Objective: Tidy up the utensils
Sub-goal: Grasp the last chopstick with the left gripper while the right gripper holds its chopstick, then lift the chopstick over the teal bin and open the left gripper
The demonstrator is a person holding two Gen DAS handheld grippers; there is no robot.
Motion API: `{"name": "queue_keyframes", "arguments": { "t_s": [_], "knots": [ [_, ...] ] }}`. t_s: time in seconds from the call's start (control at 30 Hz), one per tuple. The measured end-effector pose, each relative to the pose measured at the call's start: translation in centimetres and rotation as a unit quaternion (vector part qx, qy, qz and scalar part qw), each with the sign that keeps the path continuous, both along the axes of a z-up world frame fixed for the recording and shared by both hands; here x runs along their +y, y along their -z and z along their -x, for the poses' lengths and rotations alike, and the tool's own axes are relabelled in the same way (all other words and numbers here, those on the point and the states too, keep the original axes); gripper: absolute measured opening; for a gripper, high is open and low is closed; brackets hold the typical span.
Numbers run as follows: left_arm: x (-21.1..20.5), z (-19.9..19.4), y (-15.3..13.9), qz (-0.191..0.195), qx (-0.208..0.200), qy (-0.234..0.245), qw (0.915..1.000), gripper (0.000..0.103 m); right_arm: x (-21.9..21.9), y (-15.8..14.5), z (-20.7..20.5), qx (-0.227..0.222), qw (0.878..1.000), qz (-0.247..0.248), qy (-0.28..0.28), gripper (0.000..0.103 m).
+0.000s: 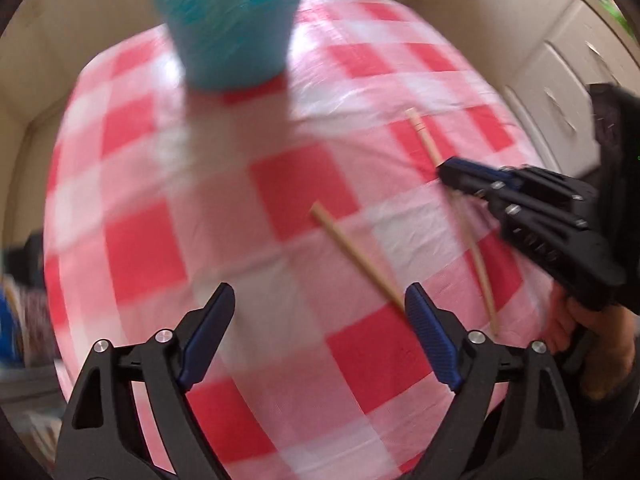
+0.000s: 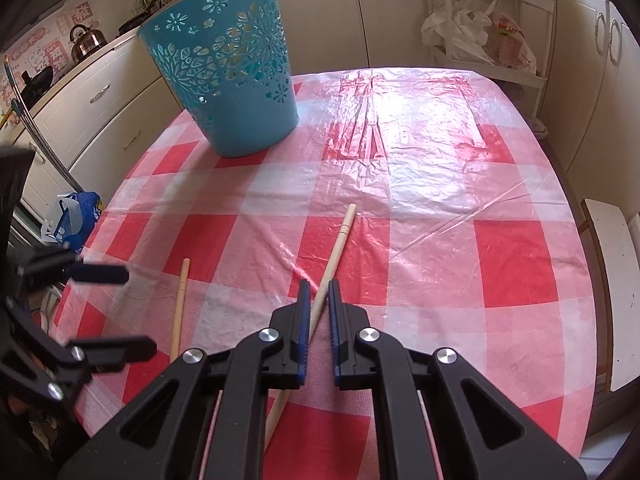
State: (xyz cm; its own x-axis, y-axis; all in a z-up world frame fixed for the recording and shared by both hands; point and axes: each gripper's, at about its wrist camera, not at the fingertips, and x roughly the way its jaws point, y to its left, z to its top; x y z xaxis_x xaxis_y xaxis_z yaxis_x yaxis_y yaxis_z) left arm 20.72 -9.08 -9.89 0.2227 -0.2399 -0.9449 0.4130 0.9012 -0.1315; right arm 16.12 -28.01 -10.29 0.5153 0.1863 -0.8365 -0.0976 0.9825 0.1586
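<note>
Two wooden chopsticks lie on a red and white checked tablecloth [image 2: 516, 264]. My right gripper [image 2: 319, 282] straddles one chopstick [image 2: 338, 246] with its jaws nearly closed; a small gap shows on each side of the stick. In the left wrist view the same gripper [image 1: 442, 172] sits over that chopstick [image 1: 426, 140]. My left gripper [image 1: 320, 294] is open and empty, with the other chopstick [image 1: 352, 250] lying beside its right fingertip [image 1: 420, 304]. That chopstick also shows in the right wrist view [image 2: 181, 304], next to the left gripper [image 2: 138, 312]. A blue perforated basket [image 2: 228, 76] stands at the table's far left.
Cream kitchen cabinets [image 2: 96, 112] surround the table. A rack with plastic bags [image 2: 480, 28] stands behind it. A white bench [image 2: 616, 280] is at the right edge. A blue bag [image 2: 76, 216] lies on the floor at the left. The basket shows blurred in the left wrist view [image 1: 228, 20].
</note>
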Motion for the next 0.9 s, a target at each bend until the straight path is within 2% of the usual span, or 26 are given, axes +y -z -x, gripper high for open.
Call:
{"name": "queue_keyframes", "arguments": {
  "t_s": [0.1,0.13,0.2,0.3,0.37,0.4,0.43,0.47,0.57,0.67,0.77,0.9],
  "knots": [
    [0.4,1.9,0.2,-0.017,-0.039,-0.042,0.9982,0.085,-0.2,0.0,0.0,0.000,1.000,-0.004,0.001,0.008],
    [0.0,2.4,0.0,-0.011,-0.044,-0.050,0.9977,0.087,-0.2,0.0,0.0,0.001,1.000,-0.005,0.002,0.009],
    [-0.5,2.8,-0.2,0.004,-0.044,-0.069,0.9966,0.089,-0.3,0.0,0.0,0.001,1.000,-0.007,0.000,0.011],
    [-1.8,3.3,0.5,0.000,-0.024,-0.098,0.9949,0.089,-0.3,0.0,0.0,0.001,1.000,-0.009,0.000,0.011],
    [-1.8,4.0,0.6,0.001,-0.031,-0.130,0.9910,0.088,-0.4,0.0,0.0,0.002,1.000,-0.013,0.002,0.011],
    [-2.0,4.4,0.6,0.003,-0.036,-0.139,0.9896,0.084,-0.4,0.0,0.0,0.002,1.000,-0.014,0.002,0.011],
    [-2.0,5.0,0.3,0.003,-0.047,-0.146,0.9881,0.071,-0.4,0.0,0.0,0.003,1.000,-0.015,0.003,0.011],
    [-2.2,5.5,0.2,0.002,-0.058,-0.140,0.9884,0.054,-0.5,0.0,0.1,0.003,1.000,-0.016,0.003,0.011],
    [-2.9,6.6,0.3,-0.012,-0.093,-0.104,0.9902,0.024,-0.6,0.0,0.1,0.005,1.000,-0.018,0.005,0.013],
    [-2.4,6.5,0.3,-0.012,-0.099,-0.091,0.9908,0.012,-0.8,-0.2,0.1,0.003,1.000,-0.018,0.008,0.021],
    [-2.5,6.0,0.3,-0.015,-0.102,-0.053,0.9932,0.012,-0.9,-0.3,0.1,0.001,1.000,-0.021,0.009,0.021],
    [-3.2,5.4,0.4,-0.044,-0.112,0.056,0.9912,0.012,-0.9,-0.3,0.2,0.001,1.000,-0.021,0.004,0.021]
  ]
}}
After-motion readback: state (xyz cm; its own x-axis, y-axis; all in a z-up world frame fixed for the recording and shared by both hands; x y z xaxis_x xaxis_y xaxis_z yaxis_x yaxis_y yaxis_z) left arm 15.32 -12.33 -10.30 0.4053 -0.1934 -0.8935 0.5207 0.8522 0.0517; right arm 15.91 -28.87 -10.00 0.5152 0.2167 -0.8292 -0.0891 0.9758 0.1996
